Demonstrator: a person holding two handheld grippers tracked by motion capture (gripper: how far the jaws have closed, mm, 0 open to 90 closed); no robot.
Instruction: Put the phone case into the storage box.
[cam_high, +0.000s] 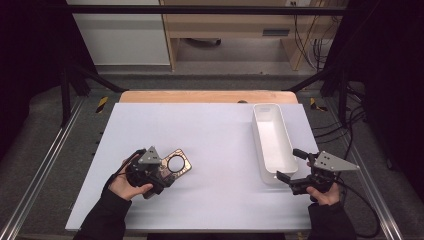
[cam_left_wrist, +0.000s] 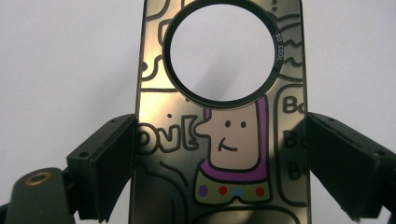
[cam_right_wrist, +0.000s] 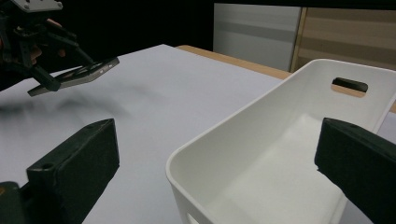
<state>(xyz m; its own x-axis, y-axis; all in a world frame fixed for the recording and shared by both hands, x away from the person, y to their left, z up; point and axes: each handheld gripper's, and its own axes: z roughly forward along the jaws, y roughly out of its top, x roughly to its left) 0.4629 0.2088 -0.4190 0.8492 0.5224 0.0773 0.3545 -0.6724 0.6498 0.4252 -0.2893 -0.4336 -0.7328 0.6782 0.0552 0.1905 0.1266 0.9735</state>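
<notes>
A shiny dark plate (cam_high: 176, 165) with a large round hole and a cartoon figure drawn on it is held at the table's front left. My left gripper (cam_high: 164, 175) is shut on its two long edges; in the left gripper view the jaws press both sides of the plate (cam_left_wrist: 219, 154). In the right gripper view the plate (cam_right_wrist: 79, 74) hangs level, a little above the white tabletop. My right gripper (cam_high: 291, 165) stands open at the near end of a white bin (cam_high: 257, 135), its jaws spread either side of the bin's near corner (cam_right_wrist: 224, 126), holding nothing.
The long white bin is empty and lies lengthwise along the table's right side, with a handle slot (cam_right_wrist: 349, 85) in its far end. A white sheet (cam_high: 200, 130) covers the table. Metal rails (cam_high: 40, 170) and cables (cam_high: 350, 125) run beside it.
</notes>
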